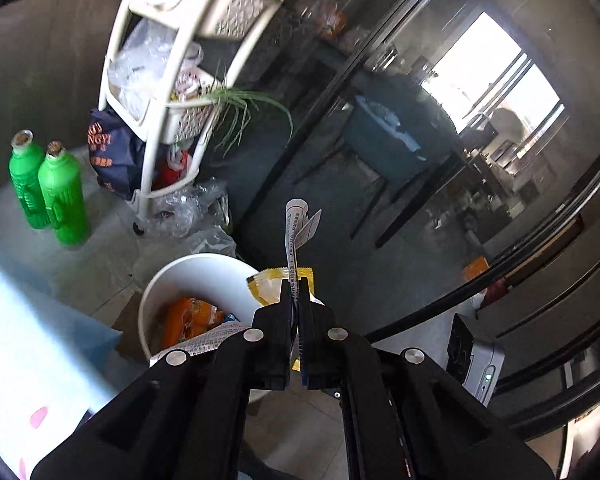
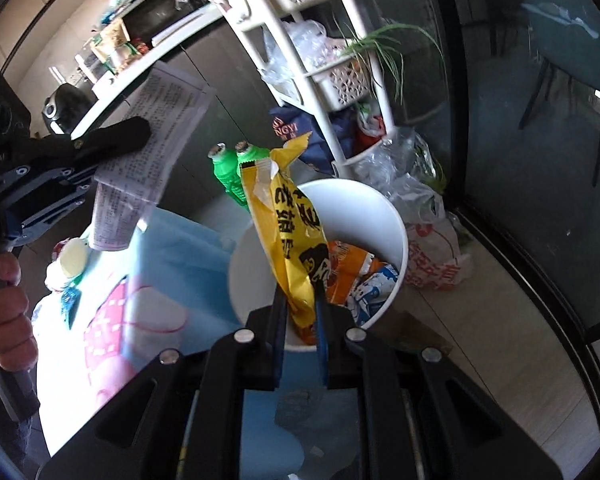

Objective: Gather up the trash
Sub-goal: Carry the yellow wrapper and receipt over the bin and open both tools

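Black fingers (image 2: 279,312) of the right gripper (image 2: 300,300) fill the foreground, pinching the lower end of a yellow snack wrapper (image 2: 290,236) that stands up over the white bin (image 2: 396,220). Down inside the bin lie an orange packet (image 2: 346,268) and a blue-and-white packet (image 2: 374,288). Over on the left, the left gripper (image 1: 298,286) has its fingers pressed onto a folded printed paper (image 1: 294,232), seen edge-on in its own view and held up above the bin's rim. Behind the bin, two green bottles (image 1: 50,188) stand on the floor beside a white rack (image 1: 168,120) stuffed with plastic bags. Light blue cloth (image 2: 180,256) covers the tabletop just left of the bin.
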